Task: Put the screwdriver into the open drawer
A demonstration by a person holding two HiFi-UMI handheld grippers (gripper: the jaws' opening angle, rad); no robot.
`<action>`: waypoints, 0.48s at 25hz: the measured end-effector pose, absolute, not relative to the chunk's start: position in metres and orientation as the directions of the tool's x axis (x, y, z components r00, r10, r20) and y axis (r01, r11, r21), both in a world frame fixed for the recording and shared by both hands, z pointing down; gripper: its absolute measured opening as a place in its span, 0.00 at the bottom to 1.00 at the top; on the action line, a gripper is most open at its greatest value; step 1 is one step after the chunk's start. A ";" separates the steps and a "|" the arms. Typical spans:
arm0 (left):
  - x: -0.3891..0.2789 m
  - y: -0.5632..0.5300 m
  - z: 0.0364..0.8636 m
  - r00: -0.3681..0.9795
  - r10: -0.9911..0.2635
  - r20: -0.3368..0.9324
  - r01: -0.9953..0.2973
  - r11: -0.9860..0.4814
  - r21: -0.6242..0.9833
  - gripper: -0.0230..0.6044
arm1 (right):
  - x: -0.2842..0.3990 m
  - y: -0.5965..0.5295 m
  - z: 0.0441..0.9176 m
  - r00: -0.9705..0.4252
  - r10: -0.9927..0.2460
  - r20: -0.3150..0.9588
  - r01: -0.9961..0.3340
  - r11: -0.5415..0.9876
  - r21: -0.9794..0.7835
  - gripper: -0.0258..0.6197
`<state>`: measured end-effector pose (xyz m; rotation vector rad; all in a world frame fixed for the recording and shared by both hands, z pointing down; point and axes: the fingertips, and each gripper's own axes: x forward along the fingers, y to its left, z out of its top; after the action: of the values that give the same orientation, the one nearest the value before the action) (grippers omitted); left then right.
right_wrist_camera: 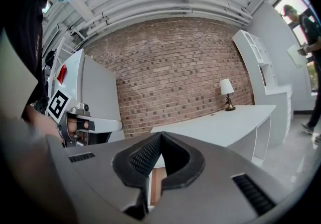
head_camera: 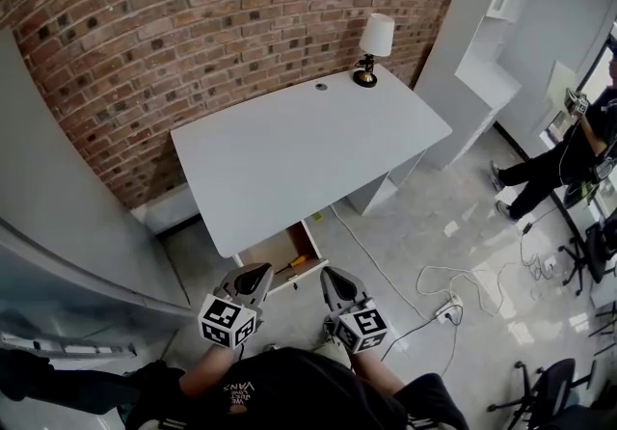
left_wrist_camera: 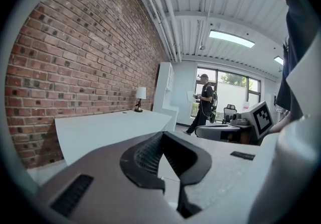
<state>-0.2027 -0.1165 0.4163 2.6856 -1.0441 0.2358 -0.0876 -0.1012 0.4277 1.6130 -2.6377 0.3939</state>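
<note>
- White tabletop [head_camera: 308,153] set against a red brick wall [head_camera: 193,23], bare except for a small lamp [head_camera: 374,44] with a white shade at its far right corner
- Under the tabletop's near edge a wood-lined drawer [head_camera: 268,253] stands open toward the person
- The screwdriver [head_camera: 295,264] lies inside the drawer, near its front right part, and shows a yellow-orange handle. Neither gripper touches it
- The left gripper [head_camera: 258,274] is held low, just in front of the drawer's left half, with its marker cube on the side nearer the person. Its own view shows the jaws pressed together tip to tip with nothing between them
- The right gripper [head_camera: 333,280] is held just beside the drawer's front right corner, level with the left one and a little apart from it. Its jaws are also closed tip against tip and hold nothing
- Both grippers point away from the person toward the tabletop — each view takes in the tabletop's pale edge, the lamp and the brick wall beyond its jaws
- A tall white shelf unit [head_camera: 492,33] stands right of the tabletop against a pale wall
- On the glossy floor [head_camera: 405,235] to the right, white cables [head_camera: 386,269] trail to a power strip [head_camera: 448,310]
- A second person [head_camera: 569,153] in dark clothes stands at the far right edge of the head view, well apart from the tabletop
</note>
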 end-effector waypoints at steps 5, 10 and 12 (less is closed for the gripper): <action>-0.209 -0.114 0.417 0.730 -0.641 0.235 -0.681 -0.711 0.174 0.05 | -0.093 -0.100 0.426 -0.459 -0.876 0.148 -0.882 0.429 -0.195 0.03; -0.207 -0.110 0.417 0.730 -0.644 0.228 -0.681 -0.710 0.178 0.05 | -0.092 -0.097 0.425 -0.458 -0.877 0.144 -0.883 0.429 -0.193 0.03; -0.206 -0.109 0.417 0.732 -0.642 0.225 -0.680 -0.710 0.186 0.05 | -0.090 -0.096 0.425 -0.453 -0.880 0.144 -0.885 0.425 -0.190 0.03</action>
<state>-0.2060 -0.1087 0.4171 2.6796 -1.0425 0.2097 -0.0901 -0.0956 0.4253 1.6311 -2.6328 0.3727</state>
